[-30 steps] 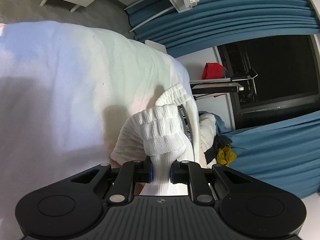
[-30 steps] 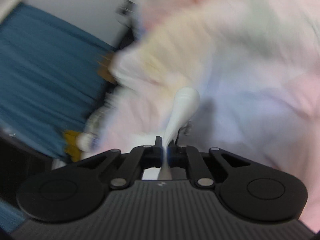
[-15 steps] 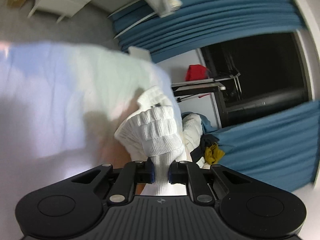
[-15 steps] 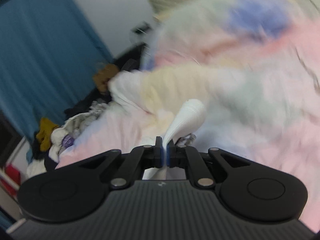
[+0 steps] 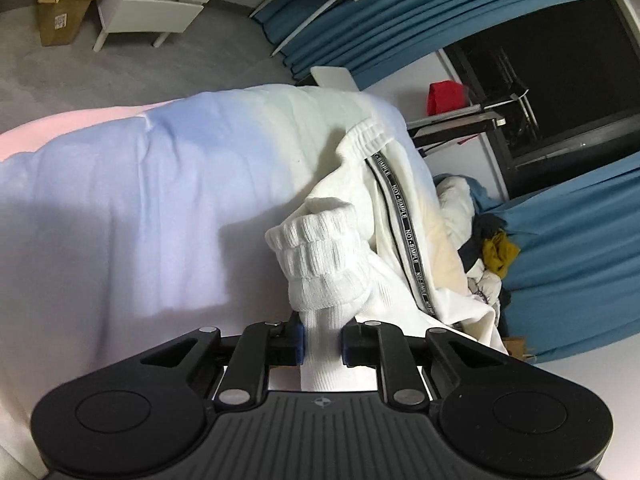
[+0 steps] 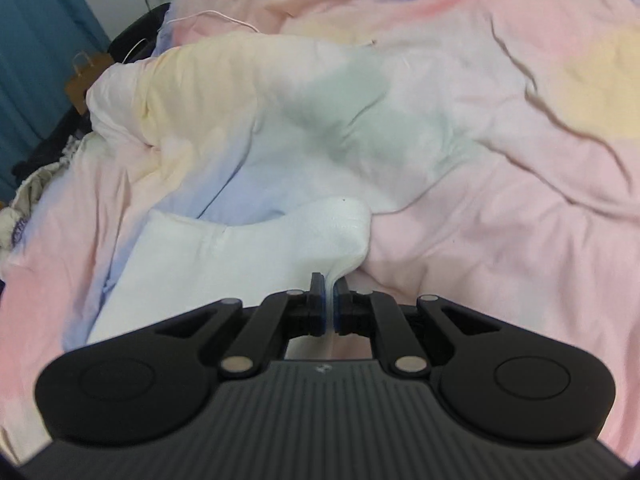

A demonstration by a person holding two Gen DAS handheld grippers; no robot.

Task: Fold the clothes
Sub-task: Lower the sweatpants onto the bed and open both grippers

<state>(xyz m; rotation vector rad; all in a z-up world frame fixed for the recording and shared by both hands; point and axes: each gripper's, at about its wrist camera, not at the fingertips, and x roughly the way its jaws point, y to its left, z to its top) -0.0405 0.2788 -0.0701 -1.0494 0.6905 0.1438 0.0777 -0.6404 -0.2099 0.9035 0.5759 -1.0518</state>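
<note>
A white sock is held at both ends. My left gripper (image 5: 322, 338) is shut on its ribbed cuff (image 5: 320, 256), which bunches just ahead of the fingers. My right gripper (image 6: 329, 305) is shut on the thin toe end of the sock (image 6: 240, 252), whose foot part lies flat to the left on the pastel duvet (image 6: 480, 160). White trousers (image 5: 396, 216) with a black lettered stripe lie on the bed beyond the cuff in the left wrist view.
The bed's duvet (image 5: 120, 200) fills the left of the left wrist view. A pile of clothes (image 5: 488, 248) sits by blue curtains (image 5: 580, 280) at the right. A white cabinet (image 5: 160, 0) and cardboard box (image 5: 64, 4) stand on the floor behind.
Both grippers have swung round with the sock. The right view has gone from blurred motion to steady, and the sock's foot now lies spread on the duvet instead of hanging.
</note>
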